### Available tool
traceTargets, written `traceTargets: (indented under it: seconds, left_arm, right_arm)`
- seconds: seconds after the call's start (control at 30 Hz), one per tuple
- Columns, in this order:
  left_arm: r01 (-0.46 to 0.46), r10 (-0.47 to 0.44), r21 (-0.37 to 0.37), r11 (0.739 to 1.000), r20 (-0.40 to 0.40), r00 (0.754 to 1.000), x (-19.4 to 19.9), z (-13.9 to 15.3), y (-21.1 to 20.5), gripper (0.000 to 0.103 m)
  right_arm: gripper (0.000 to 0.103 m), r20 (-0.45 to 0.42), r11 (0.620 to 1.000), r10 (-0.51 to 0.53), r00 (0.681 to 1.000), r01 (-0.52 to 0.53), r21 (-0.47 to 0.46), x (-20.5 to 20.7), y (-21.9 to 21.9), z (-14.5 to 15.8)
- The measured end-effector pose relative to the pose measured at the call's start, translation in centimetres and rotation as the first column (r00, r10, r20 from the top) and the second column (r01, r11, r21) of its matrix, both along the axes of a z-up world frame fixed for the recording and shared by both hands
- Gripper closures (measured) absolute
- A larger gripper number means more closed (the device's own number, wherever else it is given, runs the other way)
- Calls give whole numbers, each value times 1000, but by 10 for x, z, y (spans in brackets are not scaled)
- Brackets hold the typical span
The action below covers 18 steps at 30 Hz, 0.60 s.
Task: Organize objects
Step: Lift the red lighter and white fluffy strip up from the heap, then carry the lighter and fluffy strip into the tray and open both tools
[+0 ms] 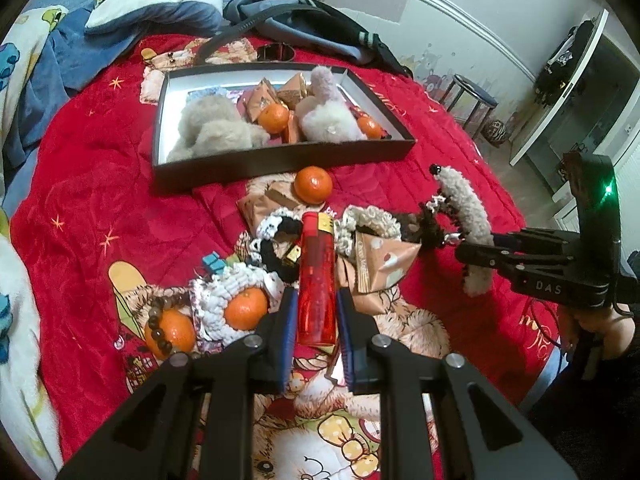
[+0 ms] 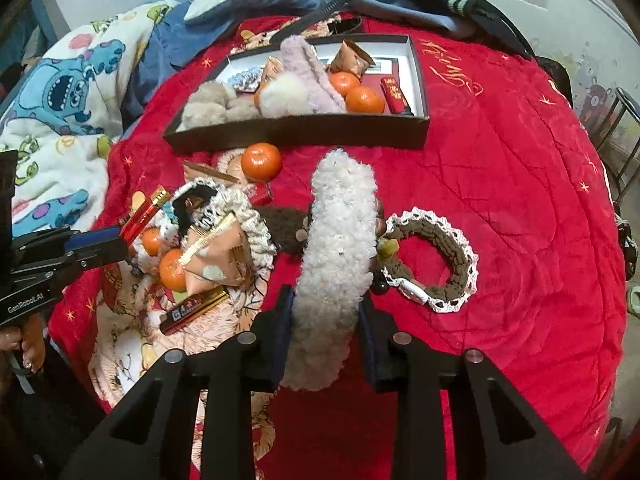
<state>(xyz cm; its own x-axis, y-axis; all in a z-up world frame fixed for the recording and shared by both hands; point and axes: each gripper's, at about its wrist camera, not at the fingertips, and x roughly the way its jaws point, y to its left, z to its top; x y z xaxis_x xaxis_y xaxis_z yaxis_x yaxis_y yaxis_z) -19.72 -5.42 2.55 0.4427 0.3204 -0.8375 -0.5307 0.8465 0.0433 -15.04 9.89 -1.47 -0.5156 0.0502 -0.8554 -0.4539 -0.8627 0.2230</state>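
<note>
My left gripper (image 1: 316, 300) is shut on a red lighter (image 1: 316, 272), which stands up between its blue pads above the pile. In the right wrist view that left gripper (image 2: 96, 246) comes in from the left edge with the lighter (image 2: 140, 216). My right gripper (image 2: 324, 304) is shut on a fluffy white scrunchie (image 2: 336, 240), lifted a little off the bedspread. From the left wrist view this right gripper (image 1: 480, 248) and its scrunchie (image 1: 464, 208) are at the right. The dark box (image 1: 280, 156) behind holds fluffy items, tangerines and snack packets.
A loose tangerine (image 2: 261, 161) lies before the box (image 2: 296, 128). The pile has tangerines (image 1: 245, 308), a snack packet (image 2: 216, 256), scrunchies, a bead bracelet (image 1: 158, 320) and a second lighter (image 2: 192, 308). A brown lace-edged scrunchie (image 2: 440, 256) lies right. Pillows and a bag (image 1: 304, 20) lie behind.
</note>
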Motion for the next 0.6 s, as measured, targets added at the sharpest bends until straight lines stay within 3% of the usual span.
traceTargets:
  seconds: [0.4, 0.6]
  left_arm:
    - [10, -9, -2, 1000, 41, 999, 13, 26, 14, 84]
    - [20, -22, 32, 999, 67, 998, 28, 48, 28, 84]
  right_arm:
    - [75, -63, 1000, 8, 998, -9, -23, -2, 10, 17]
    - [75, -114, 1000, -1, 993, -2, -26, -14, 23, 37]
